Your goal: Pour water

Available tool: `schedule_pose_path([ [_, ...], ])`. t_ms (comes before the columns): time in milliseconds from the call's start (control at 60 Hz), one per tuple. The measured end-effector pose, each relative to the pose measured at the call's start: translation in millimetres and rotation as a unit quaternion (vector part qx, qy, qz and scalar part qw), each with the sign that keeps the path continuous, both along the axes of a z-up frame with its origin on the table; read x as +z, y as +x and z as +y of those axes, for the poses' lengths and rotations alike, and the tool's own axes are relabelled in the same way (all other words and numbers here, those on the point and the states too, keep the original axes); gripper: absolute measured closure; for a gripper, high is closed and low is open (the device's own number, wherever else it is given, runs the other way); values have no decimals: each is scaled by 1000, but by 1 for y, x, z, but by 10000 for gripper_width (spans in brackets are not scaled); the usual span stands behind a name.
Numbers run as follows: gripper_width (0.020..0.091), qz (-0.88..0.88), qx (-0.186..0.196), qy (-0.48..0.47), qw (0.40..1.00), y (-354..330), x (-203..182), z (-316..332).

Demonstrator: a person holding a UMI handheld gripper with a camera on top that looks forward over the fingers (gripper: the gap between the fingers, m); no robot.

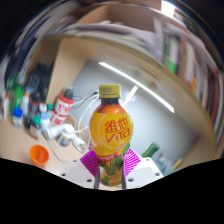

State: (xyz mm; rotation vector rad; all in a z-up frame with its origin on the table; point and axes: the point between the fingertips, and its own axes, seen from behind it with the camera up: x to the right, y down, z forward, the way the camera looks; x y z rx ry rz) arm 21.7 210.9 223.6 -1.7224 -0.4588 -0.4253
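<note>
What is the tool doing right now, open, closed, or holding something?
Tool: closed on the yellow drink bottle, held upright between its pink pads.

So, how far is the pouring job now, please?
Done: the gripper holds the yellow bottle upright, and both pink pads press on its lower part. In hand: the bottle stands above the white table, not tilted. Left: its yellow cap looks still on, and no pouring has begun. I cannot tell which vessel receives the water.
</note>
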Motion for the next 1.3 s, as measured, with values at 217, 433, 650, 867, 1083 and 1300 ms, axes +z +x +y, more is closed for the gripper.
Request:
schedule_pose_path([
  [217,805,241,14,-32,970,17,-84,-45],
  [433,805,267,44,-61,961,13,-151,-46],
  [650,783,279,57,-37,958,16,-160,-50],
  [867,600,275,48,-64,958,18,-163,-52],
  [1083,263,289,7,-120,950,30,-154,-102],
  [1300,264,299,-42,-122,946,32,-89,-210],
])
